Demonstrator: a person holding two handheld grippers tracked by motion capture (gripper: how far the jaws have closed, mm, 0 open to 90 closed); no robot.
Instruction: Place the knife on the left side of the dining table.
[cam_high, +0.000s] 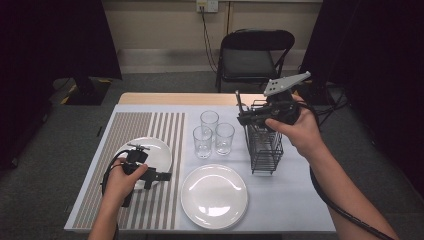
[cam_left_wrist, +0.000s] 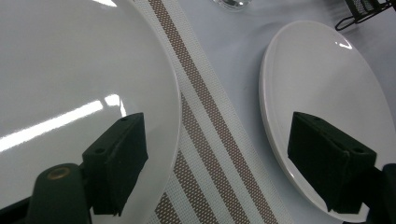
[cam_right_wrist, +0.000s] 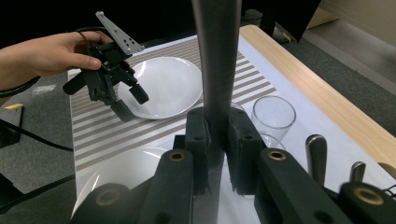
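Counting: two plates (cam_high: 214, 196) | three glasses (cam_high: 202, 141) | one rack (cam_high: 264, 147) (black wire)

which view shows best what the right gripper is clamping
The right gripper view: the right gripper has its jaws shut on a flat metal utensil handle, seen close. The high view shows that gripper above the wire rack, handle barely visible.

No words, labels, brands or numbers can be read in any view. The plates (cam_high: 214, 196), glasses (cam_high: 210, 120) and striped mat (cam_high: 125, 131) bear no print.
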